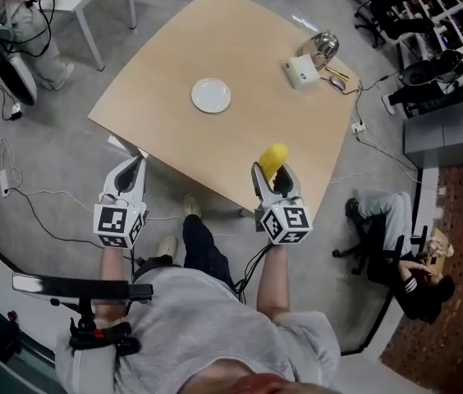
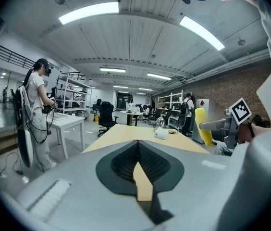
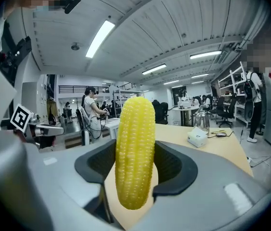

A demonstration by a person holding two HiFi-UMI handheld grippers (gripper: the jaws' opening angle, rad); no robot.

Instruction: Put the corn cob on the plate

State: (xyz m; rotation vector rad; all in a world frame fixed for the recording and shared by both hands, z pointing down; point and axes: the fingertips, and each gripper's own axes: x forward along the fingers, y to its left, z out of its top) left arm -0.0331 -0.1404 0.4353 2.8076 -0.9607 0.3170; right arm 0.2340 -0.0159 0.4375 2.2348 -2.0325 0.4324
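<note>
We stand in a large open workshop with a smooth grey concrete floor, where a white power strip lies among loose cables. A broad pale-wood table with rounded edges fills the middle. Overhead, long fluorescent strip lights run along a ribbed white panelled ceiling. A red-brown brick wall closes one side, with white metal shelving, a white desk and a black wheeled office chair further back.

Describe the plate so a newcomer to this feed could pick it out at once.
Start at the light wooden table filling the middle of the head view. Near its centre, slightly left, lies the plate, alone on bare wood. It is round, white and empty, unlike the boxy white object and shiny metal vessel at the far right corner.
</note>
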